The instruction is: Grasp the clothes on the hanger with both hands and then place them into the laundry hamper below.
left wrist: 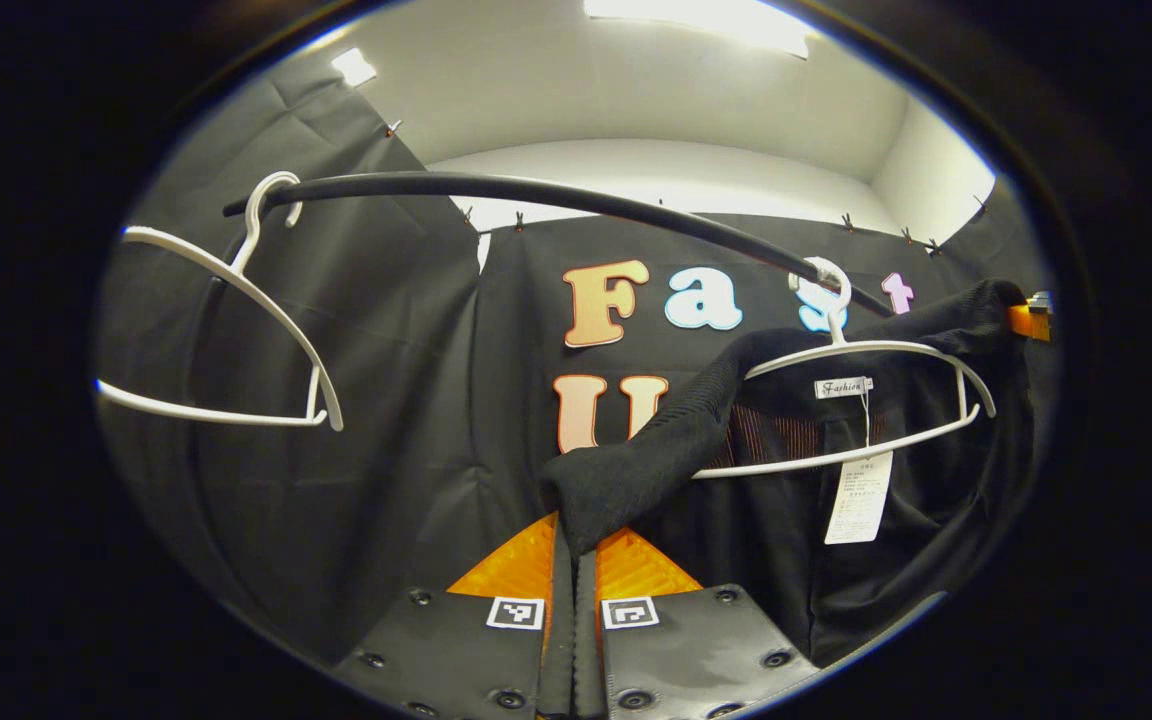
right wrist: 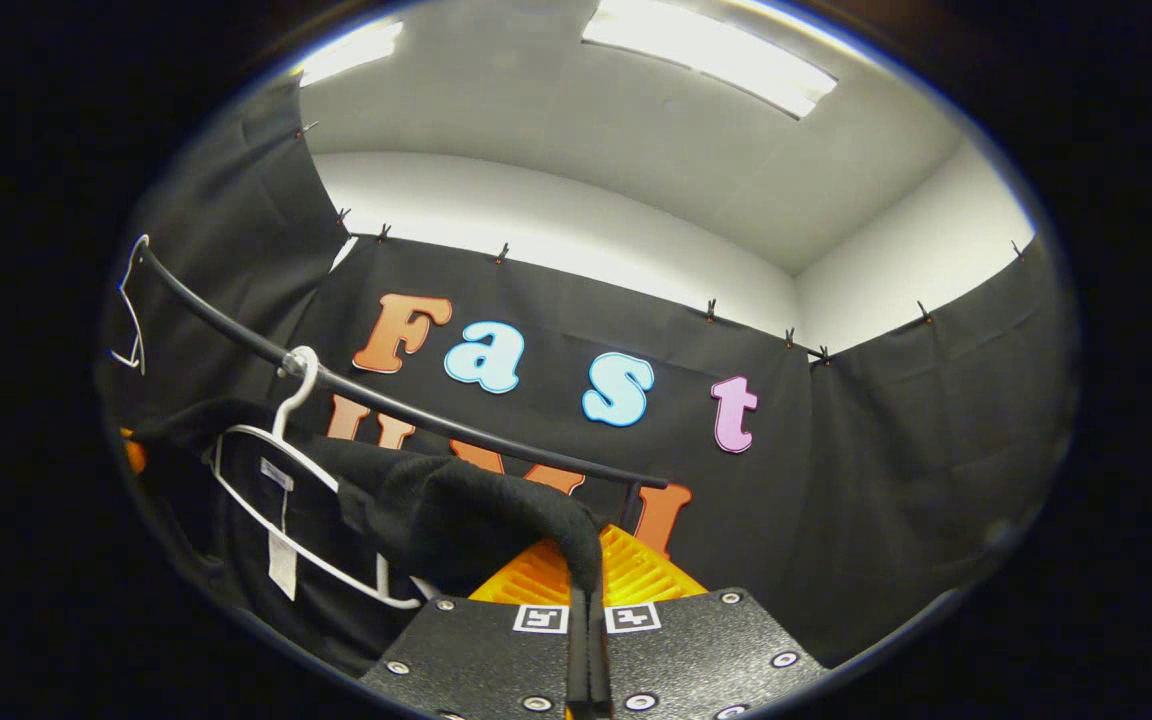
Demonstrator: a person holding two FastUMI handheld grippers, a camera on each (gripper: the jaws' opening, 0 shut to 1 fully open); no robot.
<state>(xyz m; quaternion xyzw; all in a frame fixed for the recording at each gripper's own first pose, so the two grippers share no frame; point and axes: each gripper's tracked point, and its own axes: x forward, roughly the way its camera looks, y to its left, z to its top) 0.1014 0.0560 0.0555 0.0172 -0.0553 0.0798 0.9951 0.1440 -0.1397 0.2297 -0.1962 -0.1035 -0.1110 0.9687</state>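
With both jaws clenched on the black garment, we lift its shoulders evenly clear of the white hanger before lowering.

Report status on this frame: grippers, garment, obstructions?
Left gripper and right gripper each shut on black garment. Garment off white hanger shoulders. Hanger on rail.

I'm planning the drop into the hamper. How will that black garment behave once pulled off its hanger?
Probably floppy: the black garment sags between both clamped shoulders. Its knit looks grippy, so the left gripper and right gripper likely hold. The white hanger may swing.
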